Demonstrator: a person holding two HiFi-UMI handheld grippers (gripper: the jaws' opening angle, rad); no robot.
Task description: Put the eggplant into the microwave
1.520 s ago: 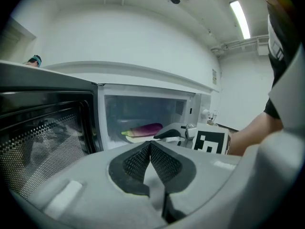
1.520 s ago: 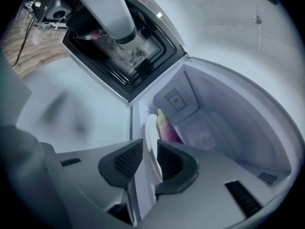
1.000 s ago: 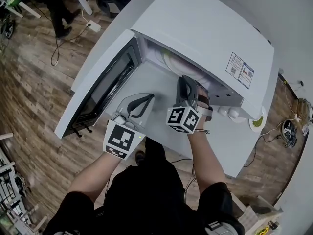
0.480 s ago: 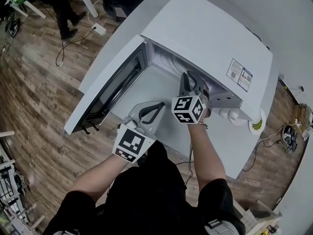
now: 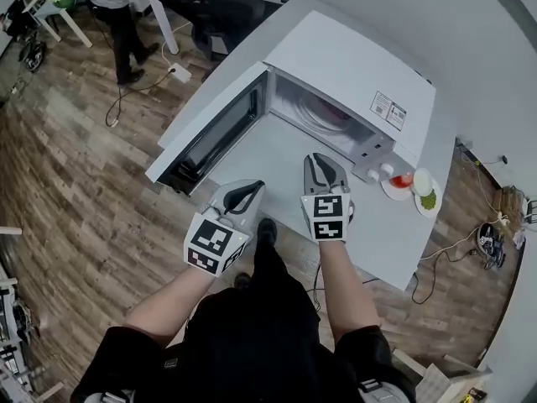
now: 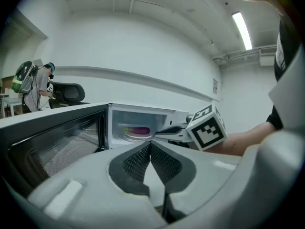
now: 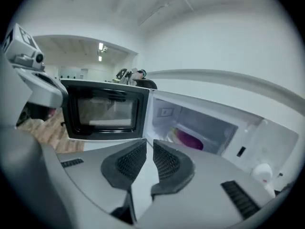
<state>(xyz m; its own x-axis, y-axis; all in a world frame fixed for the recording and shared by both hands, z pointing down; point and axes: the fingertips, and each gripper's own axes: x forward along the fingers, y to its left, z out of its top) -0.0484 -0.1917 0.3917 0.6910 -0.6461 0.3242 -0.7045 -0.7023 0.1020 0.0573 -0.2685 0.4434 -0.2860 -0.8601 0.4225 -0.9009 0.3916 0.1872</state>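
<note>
The white microwave (image 5: 352, 65) stands on a white table with its door (image 5: 214, 133) swung open to the left. A purple eggplant (image 5: 334, 117) lies on a plate inside the cavity, and both gripper views show that eggplant (image 6: 139, 130) (image 7: 190, 140) too. My left gripper (image 5: 245, 191) is shut and empty over the table, in front of the door. My right gripper (image 5: 323, 166) hovers just outside the cavity's mouth, shut with nothing in it. From the left gripper view, the right gripper's marker cube (image 6: 207, 127) sits to the right.
Two small dishes, one with something red (image 5: 401, 180) and one with something green (image 5: 428, 198), sit right of the microwave near its knobs (image 5: 377, 171). The table's front edge (image 5: 369, 263) is close to my body. A person (image 5: 117, 7) stands far off on the wooden floor.
The right gripper has drawn back out of the microwave cavity, toward me. The left gripper has also pulled back a little. The eggplant stays on the plate inside.
</note>
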